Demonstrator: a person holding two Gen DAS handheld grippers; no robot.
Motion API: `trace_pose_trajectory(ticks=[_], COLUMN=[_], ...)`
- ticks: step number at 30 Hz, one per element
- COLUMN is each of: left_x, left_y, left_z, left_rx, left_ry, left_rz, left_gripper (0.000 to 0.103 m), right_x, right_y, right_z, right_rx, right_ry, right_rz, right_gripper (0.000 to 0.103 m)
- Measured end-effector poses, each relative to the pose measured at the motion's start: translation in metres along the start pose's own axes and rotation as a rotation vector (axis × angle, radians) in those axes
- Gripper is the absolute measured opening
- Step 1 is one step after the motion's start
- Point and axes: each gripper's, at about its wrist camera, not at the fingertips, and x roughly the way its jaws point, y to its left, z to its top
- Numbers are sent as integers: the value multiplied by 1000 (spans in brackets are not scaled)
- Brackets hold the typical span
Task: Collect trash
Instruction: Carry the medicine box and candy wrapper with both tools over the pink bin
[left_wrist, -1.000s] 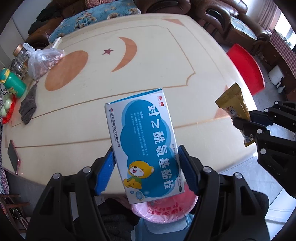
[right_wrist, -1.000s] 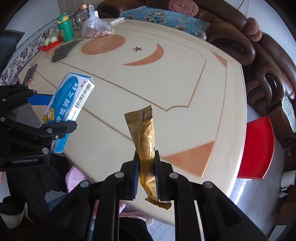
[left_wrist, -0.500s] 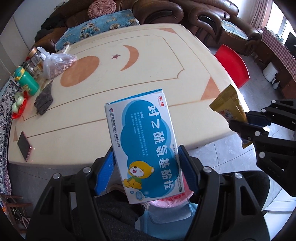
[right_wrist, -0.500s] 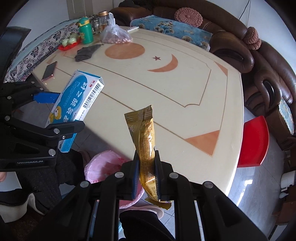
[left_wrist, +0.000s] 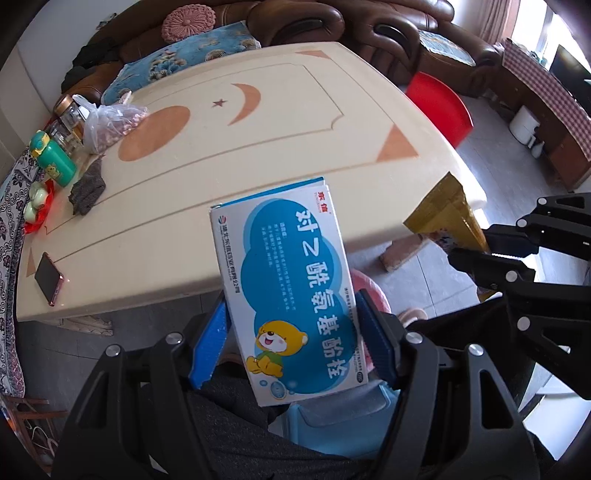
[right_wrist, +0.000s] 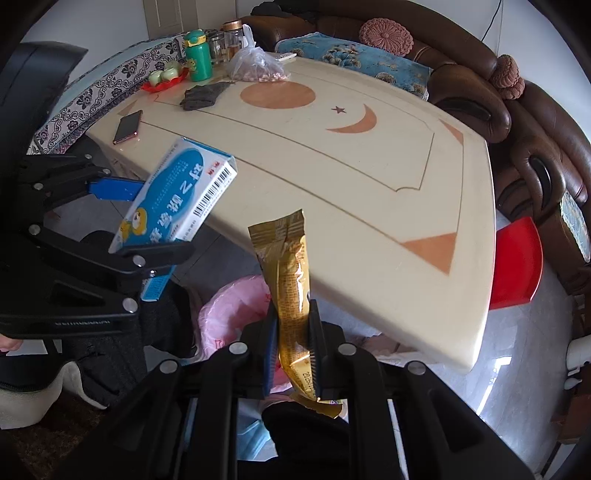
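My left gripper (left_wrist: 291, 306) is shut on a blue and white medicine box (left_wrist: 288, 284) with a cartoon bear, held off the near edge of the table. The same box (right_wrist: 173, 199) shows at the left of the right wrist view. My right gripper (right_wrist: 293, 317) is shut on a gold snack wrapper (right_wrist: 288, 280), which stands upright between the blue pads; that wrapper (left_wrist: 443, 218) also appears at the right of the left wrist view. Below both grippers sits a bin lined with a pink bag (right_wrist: 229, 310), partly hidden by the grippers.
The cream table (left_wrist: 258, 155) carries a phone (left_wrist: 48, 278), a dark cloth (left_wrist: 86, 188), a green bottle (left_wrist: 53, 162), glass jars and a plastic bag (left_wrist: 110, 125) at its far left. A red stool (right_wrist: 517, 266) and brown sofas (right_wrist: 535, 147) stand beyond. A person's dark-clothed legs are beneath.
Both grippers have drawn back from over the table to past its near edge, each keeping its item. The pink-lined bin has come into view beneath them.
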Motion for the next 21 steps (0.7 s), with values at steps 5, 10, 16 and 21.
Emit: trace_pose_trajectory(ticks=[5,10,16,21], left_x=[15,47,77,98], left_y=[-8,-11,-7,-6], left_z=[-18,-35,-49,-53], left_rx=[48,78,88,93], left_ry=[28,84,137,168], left_rz=[-44,-87,-110,-126], left_gripper=[66,66,66,66], right_x=[12,39,75,98], right_y=[7,9,11,14], right_z=[-17,-34,-49,-54], right_rx=[19,48,76,74], right_ry=[26,65,114,138], right_rz=[26,61,98,107], right_gripper=[15,15,15,15])
